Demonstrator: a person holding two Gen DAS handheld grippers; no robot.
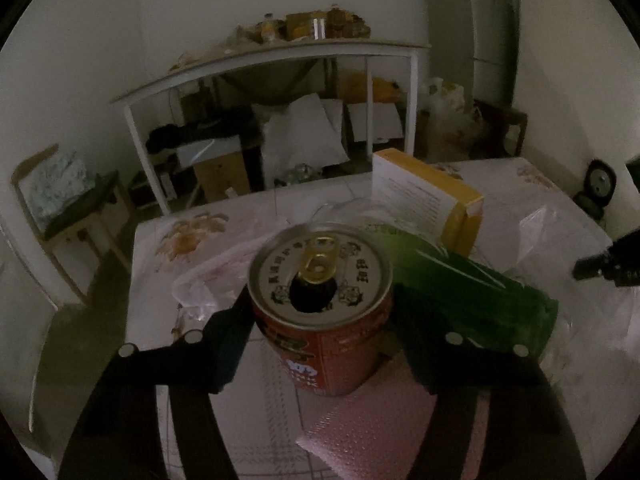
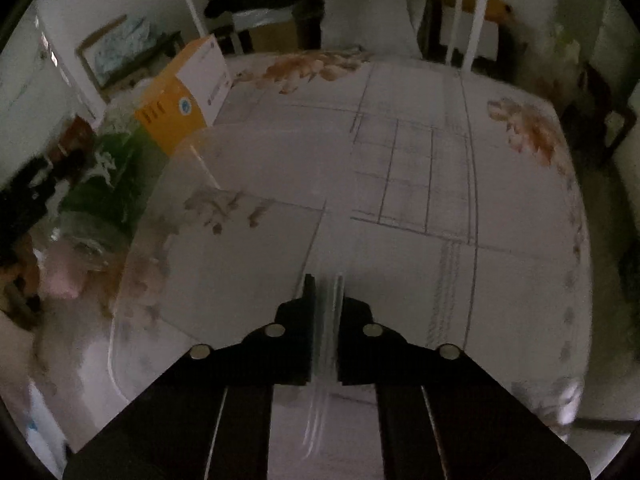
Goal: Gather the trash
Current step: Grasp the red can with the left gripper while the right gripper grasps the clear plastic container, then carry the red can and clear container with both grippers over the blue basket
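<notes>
Left wrist view: a red drink can [image 1: 320,312] is seen standing upright on the counter [image 1: 168,280], its opened lid facing up, directly between the jaws of the left gripper [image 1: 320,320]. The jaws are set wide on either side of the can's wall; whether the pads actually press on it cannot be told, though they appear to stand just beside or against it. The can's long axis is vertical, and it is approached from above at a slant, so the squeeze would be taken across its width.

Just beside the can, towards the right, a green wrapper [image 1: 480,292] is lying, with a yellow and white box [image 1: 436,196] behind it and crumpled clear plastic [image 1: 208,276] to the left. A pink bubble-wrap sheet [image 1: 380,432] lies under the near side of the can.

In the right wrist view, the right gripper [image 2: 324,312] is seen with its jaws closed on a clear plastic bag [image 2: 200,240], whose thin film is pinched between them and spreads out over the flowered counter.

The left hand is judged the nearer to the can; the bag held by the right lies well off to that side, so the can would have to be carried across to it.
</notes>
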